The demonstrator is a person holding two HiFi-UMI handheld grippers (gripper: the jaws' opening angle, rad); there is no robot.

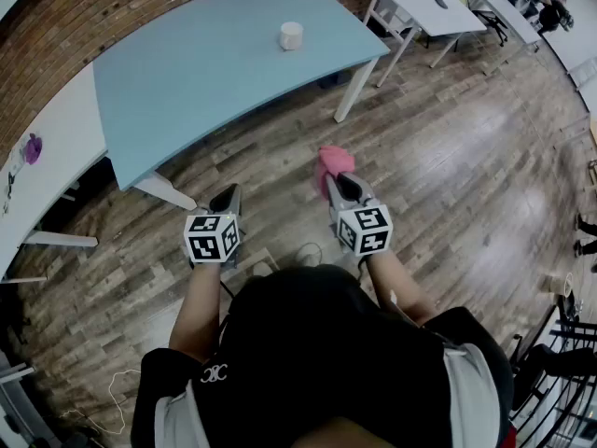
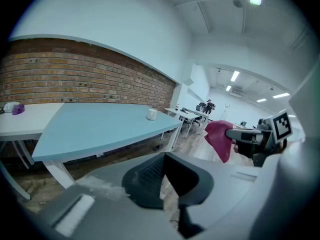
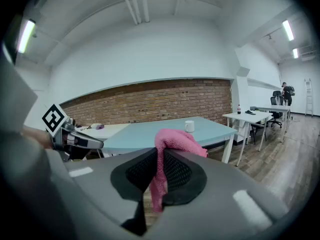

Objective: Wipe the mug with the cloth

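A white mug (image 1: 291,35) stands on the light-blue table (image 1: 205,73), well ahead of both grippers; the same mug (image 2: 152,114) (image 3: 189,126) is small and distant in both gripper views. My right gripper (image 1: 334,181) is shut on a pink cloth (image 1: 330,163), which bunches above the jaws and hangs below them (image 3: 165,169). My left gripper (image 1: 227,197) is shut with nothing in it (image 2: 165,181). Both are held over the wooden floor, short of the table's front edge. In the left gripper view the right gripper and cloth (image 2: 220,136) appear at the right.
A white desk (image 1: 37,194) with a small purple object (image 1: 32,147) adjoins the blue table at the left. More white tables (image 1: 424,3) and chairs stand at the far right, a person (image 1: 556,12) beyond them. A brick wall (image 1: 112,7) runs behind the tables.
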